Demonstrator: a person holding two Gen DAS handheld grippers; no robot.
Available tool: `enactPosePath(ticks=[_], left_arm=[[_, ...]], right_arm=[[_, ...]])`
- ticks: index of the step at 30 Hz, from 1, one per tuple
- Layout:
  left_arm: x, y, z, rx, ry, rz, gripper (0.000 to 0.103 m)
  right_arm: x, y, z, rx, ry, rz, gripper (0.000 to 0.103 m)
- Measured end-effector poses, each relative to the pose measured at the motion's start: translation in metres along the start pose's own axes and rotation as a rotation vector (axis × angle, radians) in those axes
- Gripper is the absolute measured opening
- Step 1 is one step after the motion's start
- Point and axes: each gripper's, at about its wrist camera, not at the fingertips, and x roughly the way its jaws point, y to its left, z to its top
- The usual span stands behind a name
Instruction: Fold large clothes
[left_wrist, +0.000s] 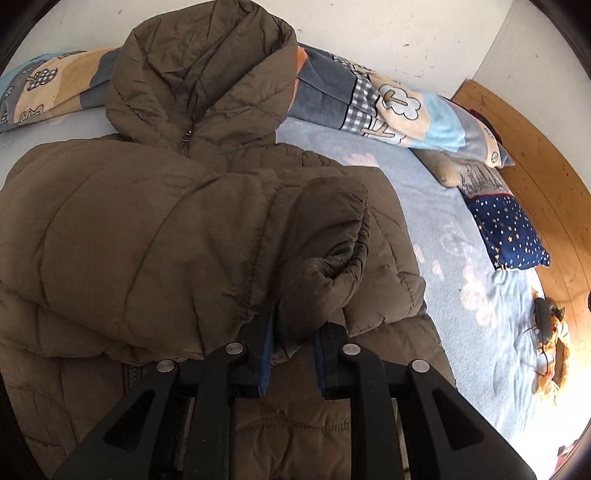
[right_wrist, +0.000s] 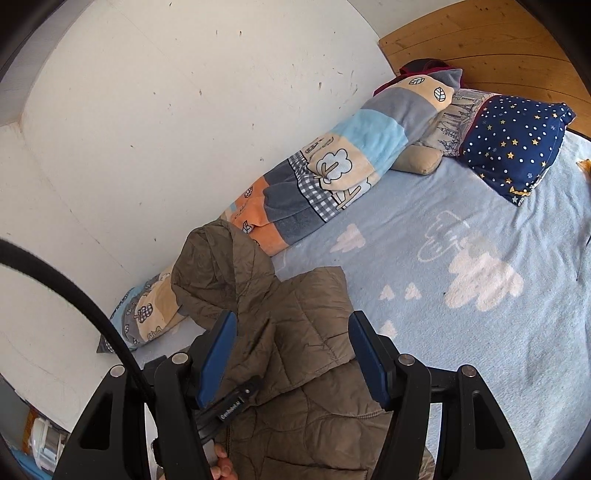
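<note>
Big brown coat (left_wrist: 147, 229) flat on a blue bed sheet (right_wrist: 461, 332) by a white wall (right_wrist: 184, 110). Left gripper (left_wrist: 293, 332) pinching the sleeve cuff (left_wrist: 332, 251). Right gripper (right_wrist: 291, 347) spread wide above the coat.

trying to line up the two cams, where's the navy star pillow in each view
Left wrist: navy star pillow at the right edge, by the wooden headboard.
Right wrist: navy star pillow at the upper right, on the blue sheet.
Shared landmark: the rolled patchwork blanket along the wall, with the jacket's hood against it.
</note>
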Motion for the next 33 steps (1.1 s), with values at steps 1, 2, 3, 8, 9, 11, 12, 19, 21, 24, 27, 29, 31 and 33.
enactPosePath(ticks=[1,2,3,8,9,11,12,19,21,24,27,29,31,33], left_arm=[[-0.004,-0.001,0.0,0.013,0.001,-0.015,0.03],[-0.008,-0.002,0.001,0.023,0.005,-0.031,0.033],[-0.016,-0.001,0.003,0.033,0.008,-0.051,0.038],[-0.07,0.026,0.02,0.08,-0.094,-0.044,0.054],[-0.079,0.039,0.025,0.076,-0.106,-0.031,0.054],[-0.09,0.069,0.036,0.057,-0.136,0.037,0.054],[-0.093,0.087,0.041,0.042,-0.141,0.1,0.054],[-0.082,0.21,0.052,-0.127,-0.076,0.3,0.054],[-0.075,0.229,0.048,-0.138,-0.045,0.301,0.054],[-0.058,0.244,0.042,-0.121,0.005,0.356,0.055],[-0.041,0.26,0.033,-0.143,0.04,0.356,0.056],[-0.037,0.266,0.029,-0.155,0.039,0.339,0.056],[-0.035,0.269,0.027,-0.163,0.04,0.335,0.057],[-0.031,0.269,0.026,-0.16,0.047,0.353,0.057]], right_arm=[[0.002,0.001,0.0,0.0,0.005,0.002,0.068],[0.005,0.001,-0.001,0.001,0.008,0.003,0.068],[0.007,0.002,-0.001,0.003,0.01,0.004,0.068],[0.026,0.012,-0.007,-0.03,0.038,0.005,0.068],[0.033,0.016,-0.009,-0.048,0.052,0.006,0.066],[0.047,0.026,-0.015,-0.098,0.078,0.009,0.054],[0.055,0.032,-0.019,-0.131,0.093,0.011,0.049],[0.123,0.055,-0.054,-0.268,0.226,-0.02,0.044],[0.139,0.057,-0.06,-0.299,0.242,-0.036,0.044],[0.164,0.056,-0.073,-0.34,0.298,-0.077,0.044],[0.193,0.049,-0.092,-0.387,0.403,-0.154,0.044],[0.202,0.046,-0.102,-0.415,0.417,-0.173,0.044],[0.208,0.043,-0.105,-0.424,0.437,-0.188,0.044],[0.213,0.038,-0.106,-0.415,0.459,-0.191,0.045]])
